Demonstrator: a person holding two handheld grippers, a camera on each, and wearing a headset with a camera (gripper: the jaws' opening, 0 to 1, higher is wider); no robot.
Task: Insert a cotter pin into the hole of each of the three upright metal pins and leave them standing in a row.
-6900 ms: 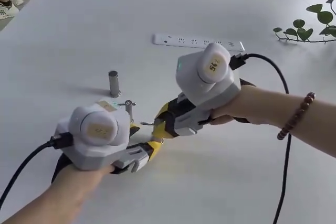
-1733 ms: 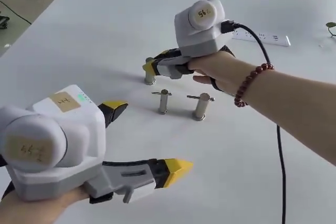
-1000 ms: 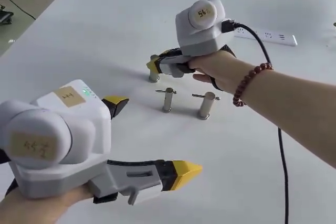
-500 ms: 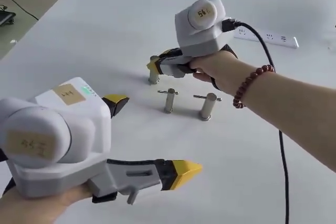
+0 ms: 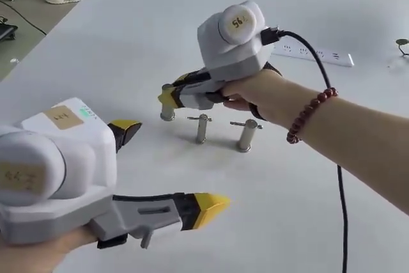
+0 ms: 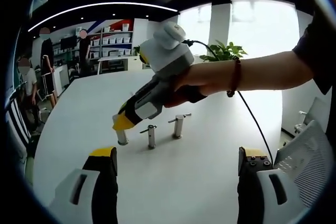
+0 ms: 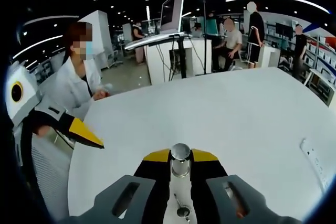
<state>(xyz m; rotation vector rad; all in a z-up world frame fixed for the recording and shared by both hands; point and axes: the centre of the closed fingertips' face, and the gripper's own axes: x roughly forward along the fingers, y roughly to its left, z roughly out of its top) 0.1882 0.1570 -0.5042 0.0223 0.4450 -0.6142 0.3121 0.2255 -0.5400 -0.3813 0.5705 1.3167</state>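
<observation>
Three upright metal pins stand on the white table. The middle pin and the right pin each carry a cotter pin through the top. My right gripper is shut on the top of the left pin, which shows between its yellow jaws. A thin cotter pin shows between those jaws, nearer the camera; I cannot tell whether it passes through the pin. My left gripper is held open and empty, well short of the pins.
A white power strip lies at the table's far side. A black cable runs from the right gripper along the forearm and down the table's right part. People stand and sit beyond the table.
The right gripper has shifted the left pin leftward and nearer, closer to the line of the other two. The left gripper stays open, low at the front.
</observation>
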